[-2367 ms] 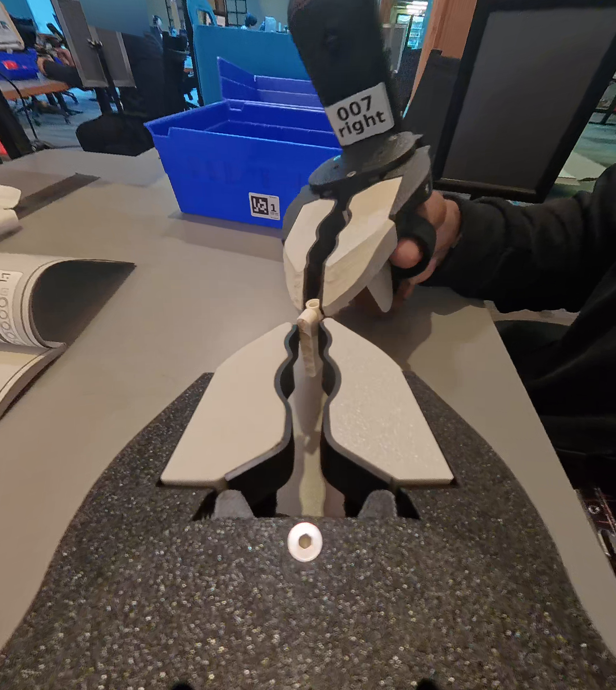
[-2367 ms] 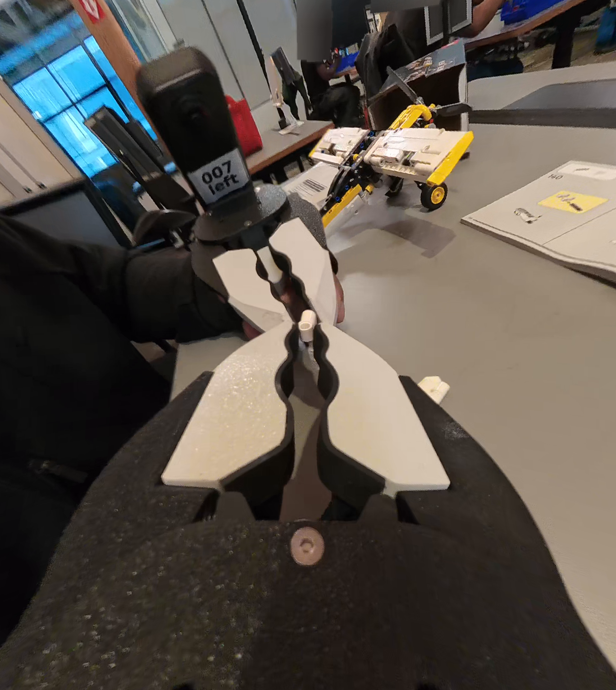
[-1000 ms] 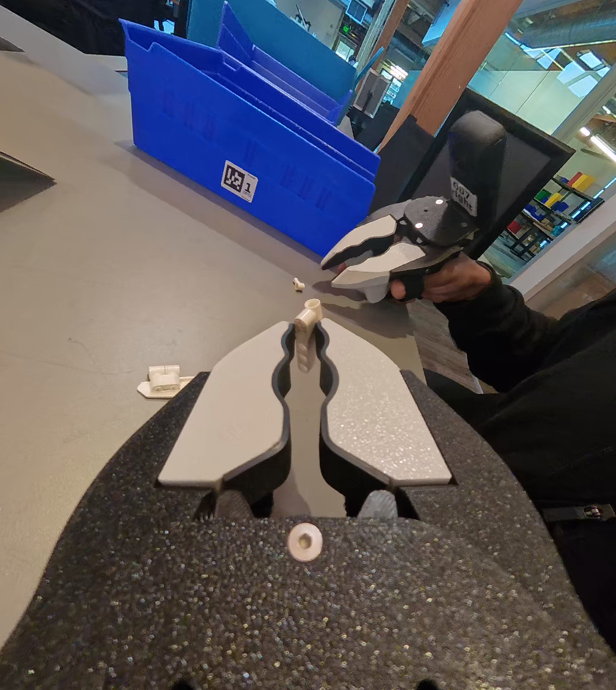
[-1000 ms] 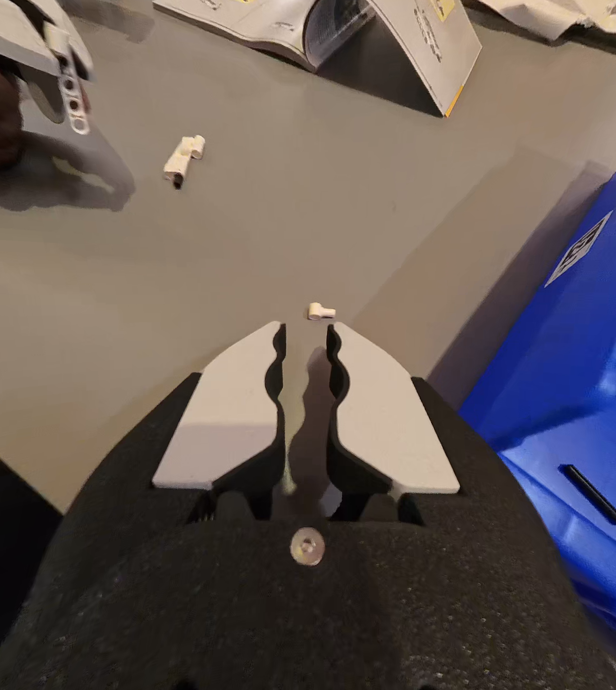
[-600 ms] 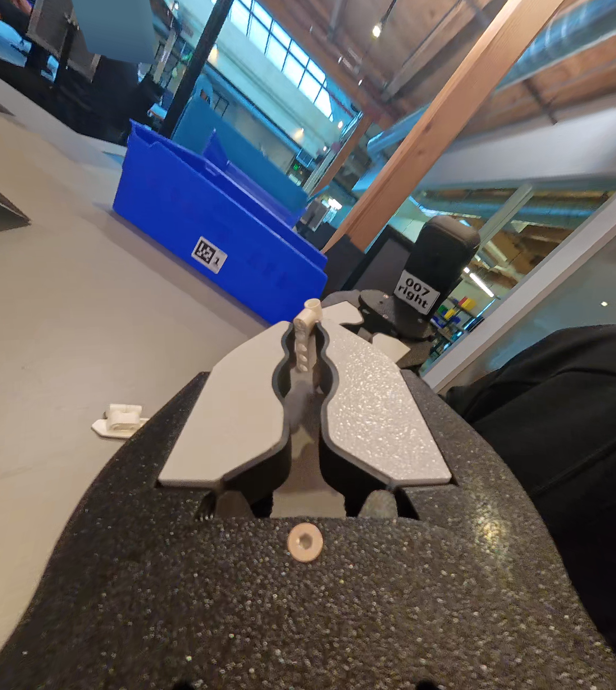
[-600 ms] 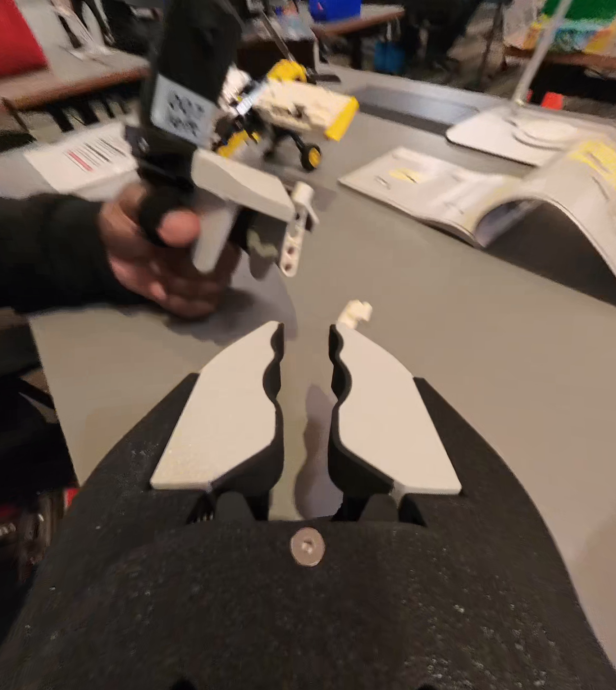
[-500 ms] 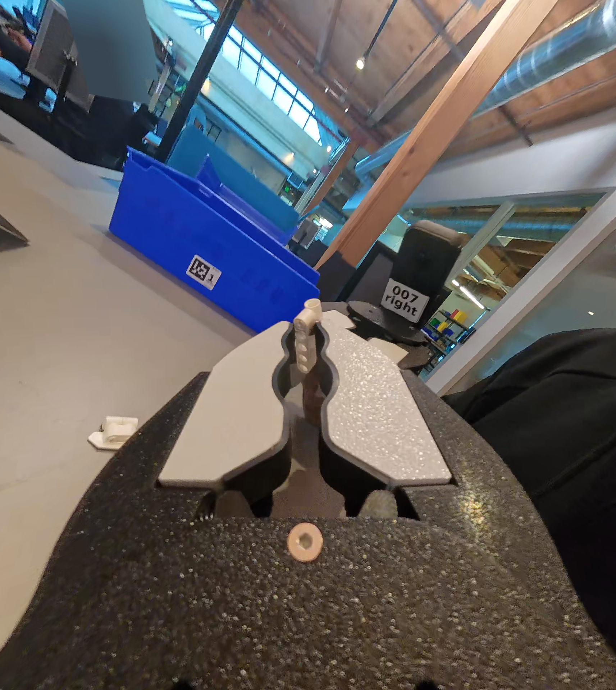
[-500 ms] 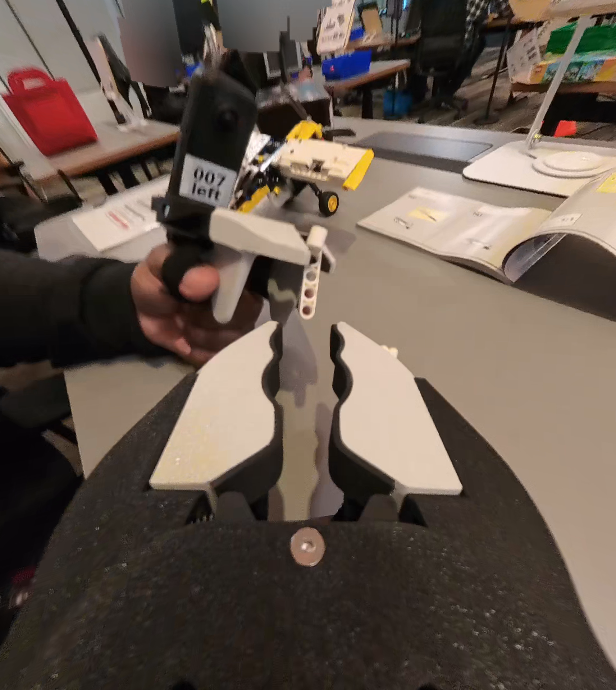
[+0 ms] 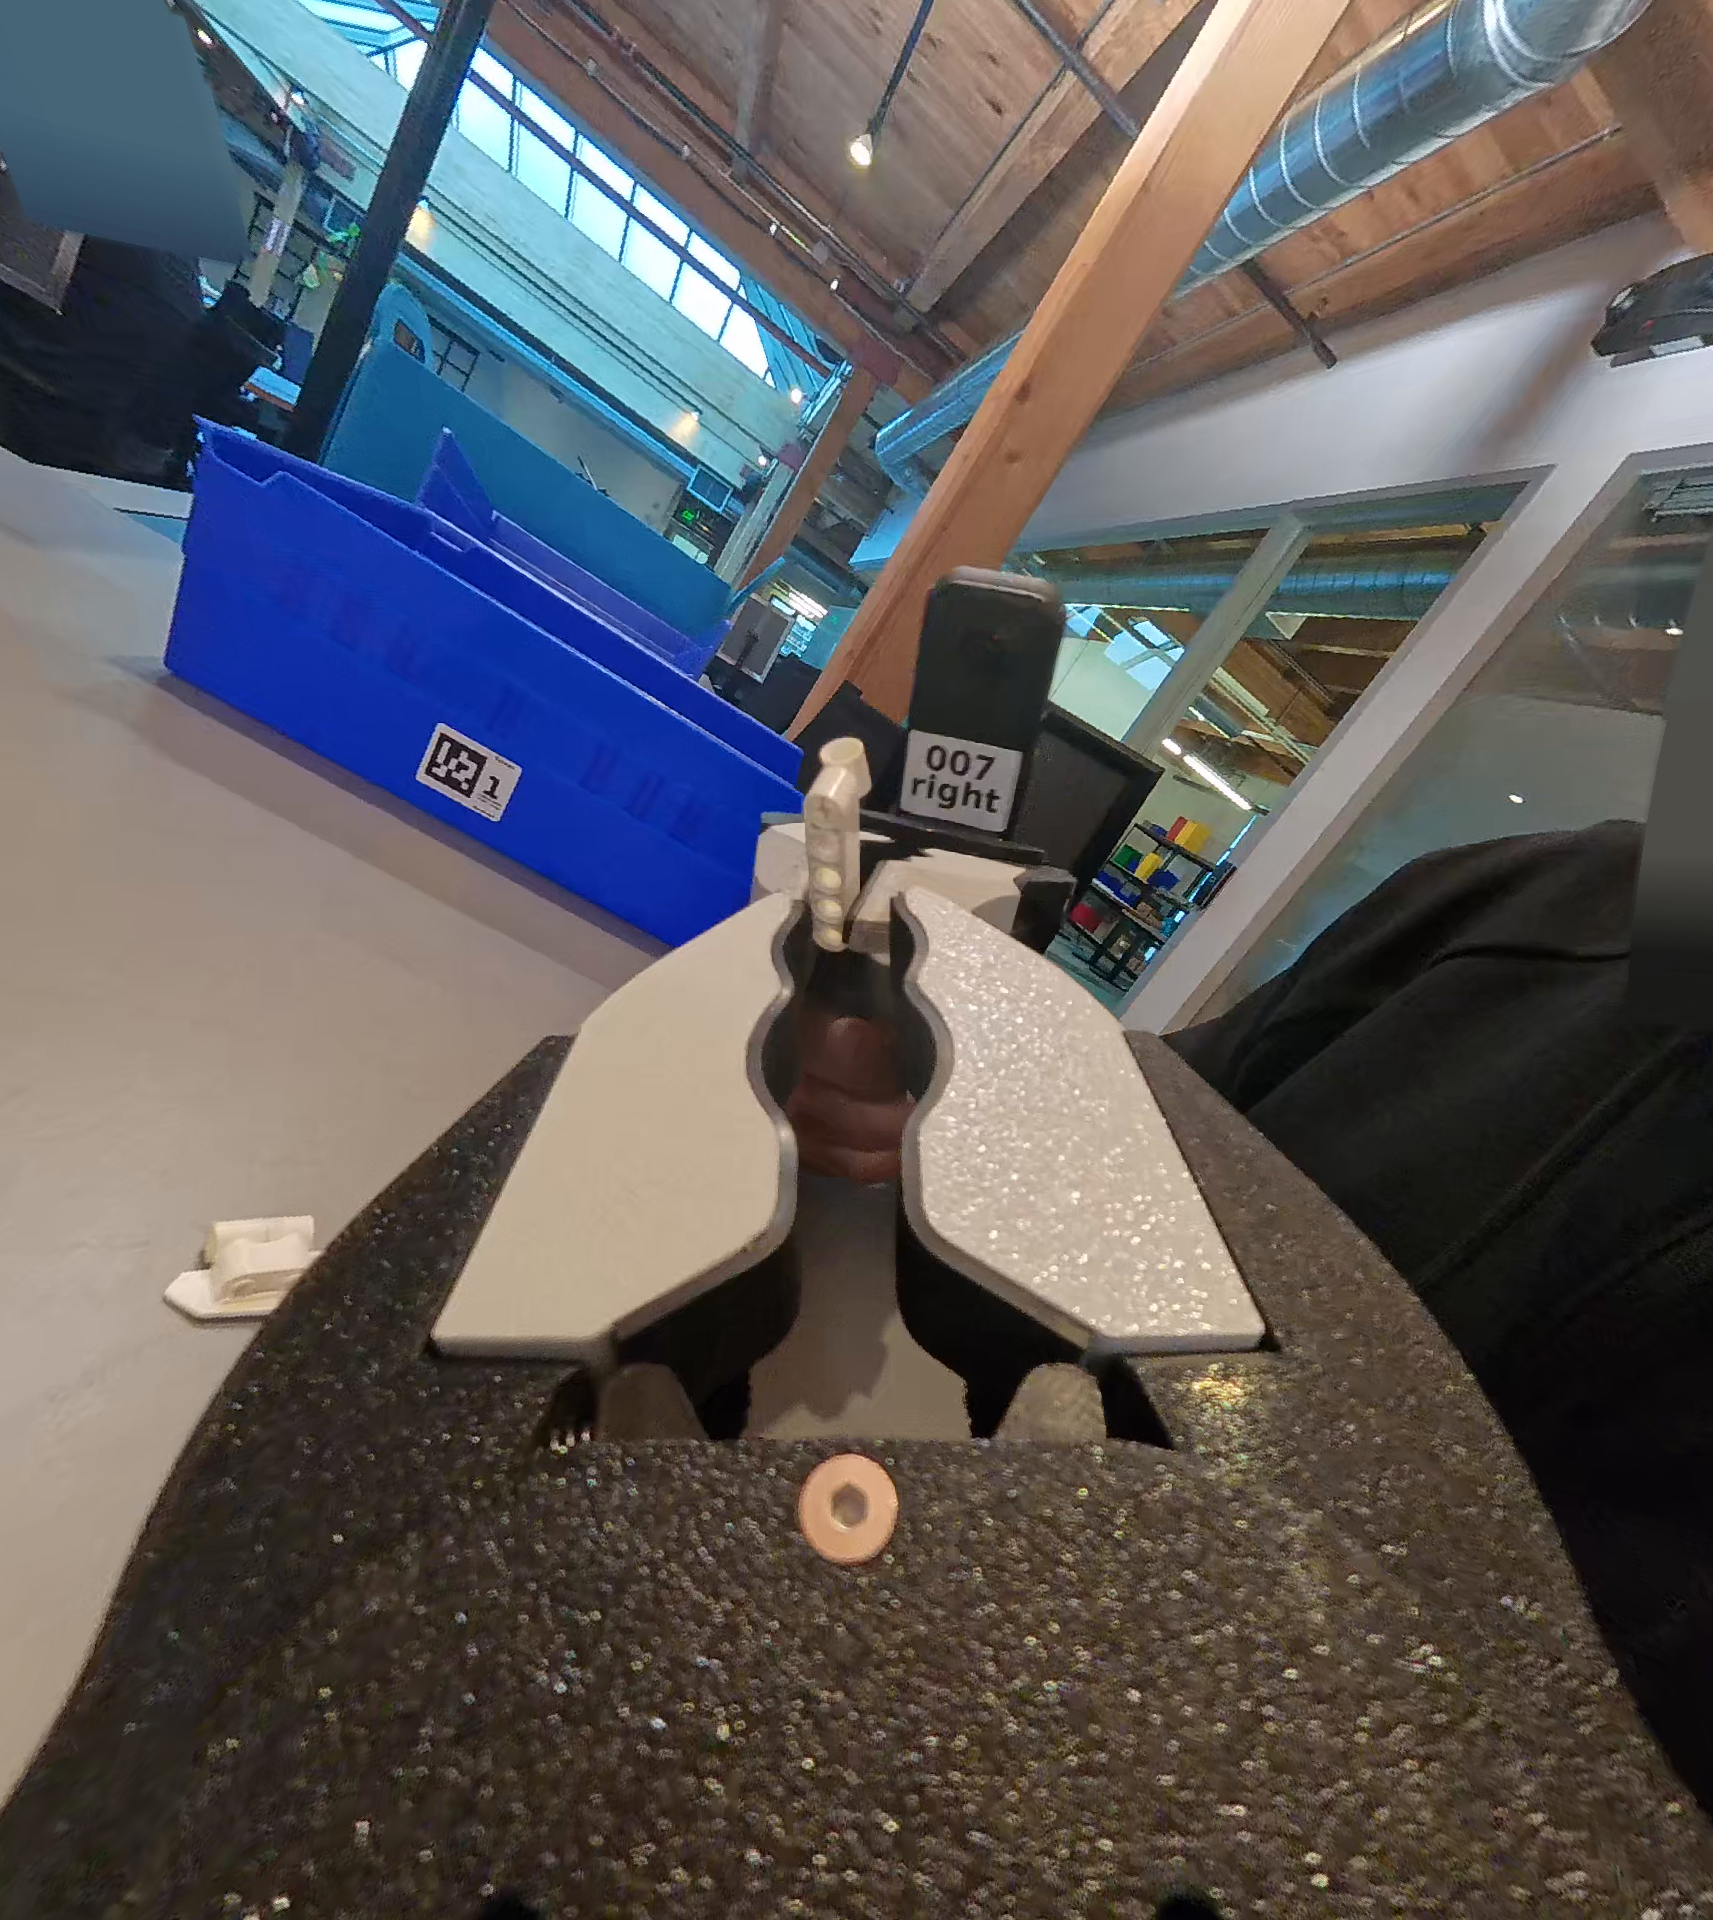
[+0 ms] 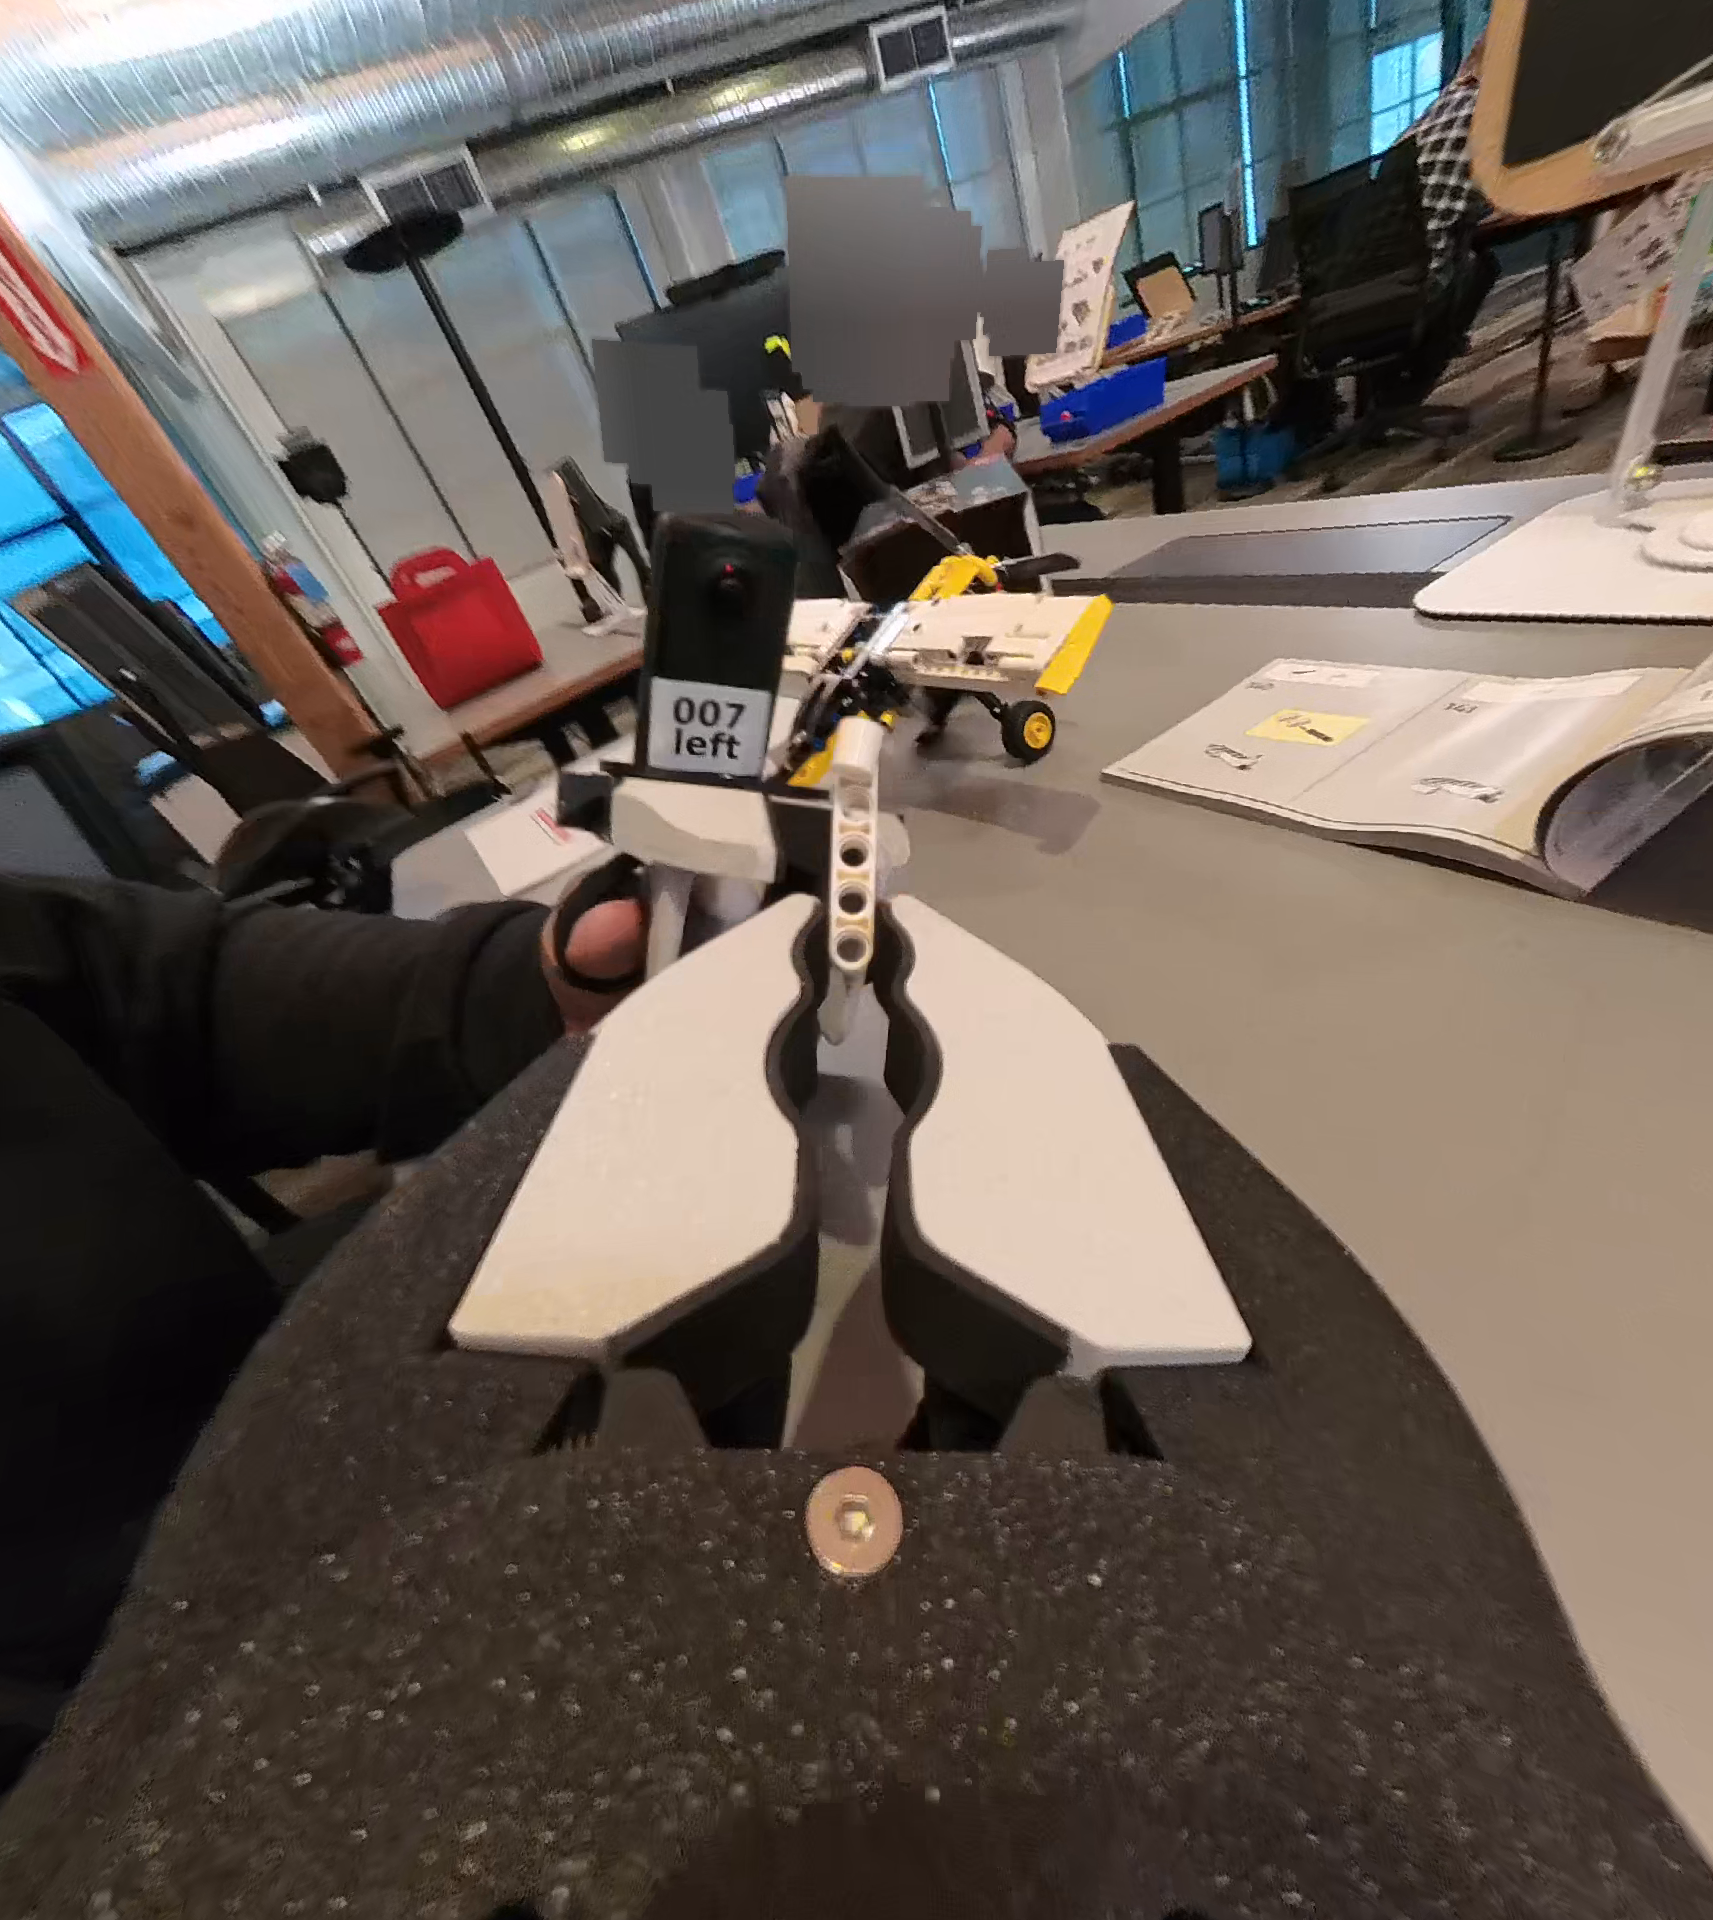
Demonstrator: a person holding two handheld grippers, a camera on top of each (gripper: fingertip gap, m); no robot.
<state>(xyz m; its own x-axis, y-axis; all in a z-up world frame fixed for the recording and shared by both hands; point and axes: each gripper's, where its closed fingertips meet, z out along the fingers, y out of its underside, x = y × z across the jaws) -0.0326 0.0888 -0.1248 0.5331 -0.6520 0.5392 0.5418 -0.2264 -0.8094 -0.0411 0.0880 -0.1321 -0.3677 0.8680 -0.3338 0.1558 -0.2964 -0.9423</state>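
Right wrist view shows the white beam (image 10: 850, 883) standing upright, long axis vertical, its lower end clenched in the right tool (image 10: 850, 940); the left tool (image 9: 839, 925) stands released beside it, facing opposite.

Each hand-held gripper (image 9: 836, 914) (image 10: 852, 935) is built with a speckled black body, pale grey wavy-edged fingers (image 10: 1028, 1153) and one screw (image 10: 853, 1523). Black sleeves (image 10: 239, 1029) are worn.

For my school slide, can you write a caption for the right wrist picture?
Two grippers meet at a white holed beam; a yellow-and-white toy plane waits behind.
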